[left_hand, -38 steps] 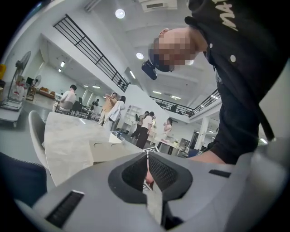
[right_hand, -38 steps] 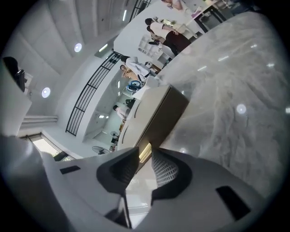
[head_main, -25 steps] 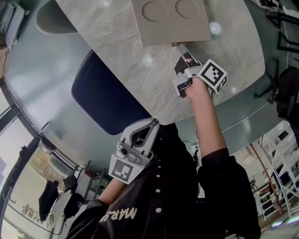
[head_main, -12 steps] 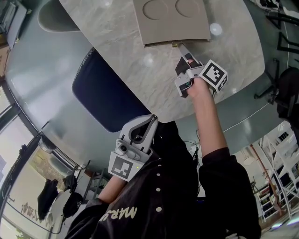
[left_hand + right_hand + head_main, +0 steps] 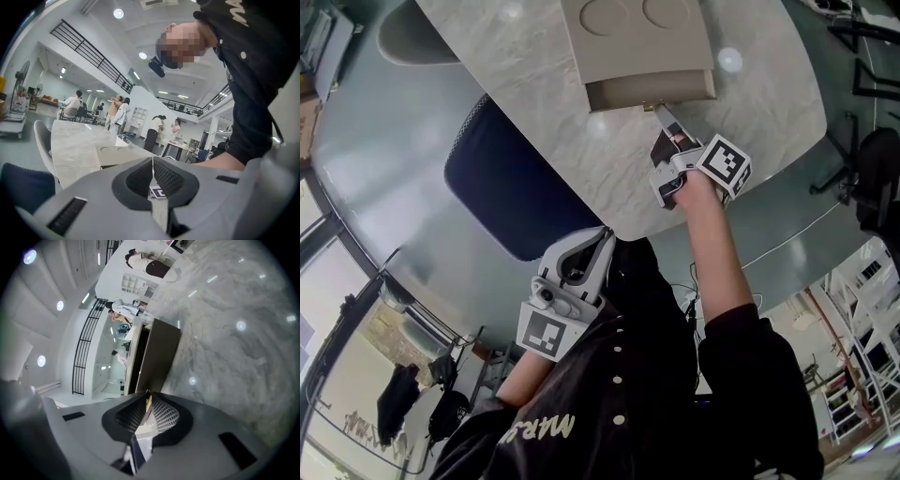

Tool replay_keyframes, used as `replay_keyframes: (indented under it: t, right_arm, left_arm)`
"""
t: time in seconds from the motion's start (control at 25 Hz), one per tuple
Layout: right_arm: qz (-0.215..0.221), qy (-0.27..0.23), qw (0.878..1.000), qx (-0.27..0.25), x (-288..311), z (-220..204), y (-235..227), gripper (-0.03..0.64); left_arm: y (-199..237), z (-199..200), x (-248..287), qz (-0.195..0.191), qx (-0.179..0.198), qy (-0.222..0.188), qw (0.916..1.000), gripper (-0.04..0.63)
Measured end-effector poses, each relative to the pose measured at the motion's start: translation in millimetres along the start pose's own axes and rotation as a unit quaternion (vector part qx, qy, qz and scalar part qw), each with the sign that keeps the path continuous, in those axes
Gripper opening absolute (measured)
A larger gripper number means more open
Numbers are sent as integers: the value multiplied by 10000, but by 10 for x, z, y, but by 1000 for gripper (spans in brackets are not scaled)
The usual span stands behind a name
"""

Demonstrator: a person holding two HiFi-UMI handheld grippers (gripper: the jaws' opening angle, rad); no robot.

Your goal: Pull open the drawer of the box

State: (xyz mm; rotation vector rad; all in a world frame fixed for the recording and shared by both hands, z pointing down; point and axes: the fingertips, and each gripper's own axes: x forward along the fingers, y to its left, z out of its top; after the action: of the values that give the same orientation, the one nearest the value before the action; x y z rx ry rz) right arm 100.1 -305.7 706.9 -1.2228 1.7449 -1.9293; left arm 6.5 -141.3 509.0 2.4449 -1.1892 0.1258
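Observation:
A flat beige box (image 5: 633,37) with two round hollows in its top lies on the marble table (image 5: 572,141). Its drawer (image 5: 652,91) stands out a little from the near side, with a dark gap beside it. My right gripper (image 5: 660,114) is shut on the drawer's small gold knob (image 5: 649,108). In the right gripper view the knob (image 5: 147,398) sits pinched between the jaws, with the brown drawer front (image 5: 159,357) just beyond. My left gripper (image 5: 606,236) is held back near the person's chest, shut and empty. Its jaws meet in the left gripper view (image 5: 153,161), which also shows the box (image 5: 117,153).
A dark blue chair (image 5: 511,192) stands at the table's near edge, left of the right arm. The table's curved rim (image 5: 741,202) runs just behind the right gripper. Several people stand far off in the hall (image 5: 117,110).
The drawer has slid out of the box toward the person, and the right gripper has drawn back with the knob. The left gripper has barely moved.

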Motion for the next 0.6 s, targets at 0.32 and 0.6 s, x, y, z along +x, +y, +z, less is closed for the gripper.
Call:
replay_keyframes:
  t: [0.32, 0.6]
  right_arm:
    - [-75, -11, 9999, 114, -276, -183, -108, 28]
    - [-2, -22, 9998, 182, -494, -321, -138, 28]
  left_arm:
    - [-50, -51, -67, -42, 20, 39, 10000, 17]
    - [-102, -94, -132, -64, 41, 74, 9999, 17]
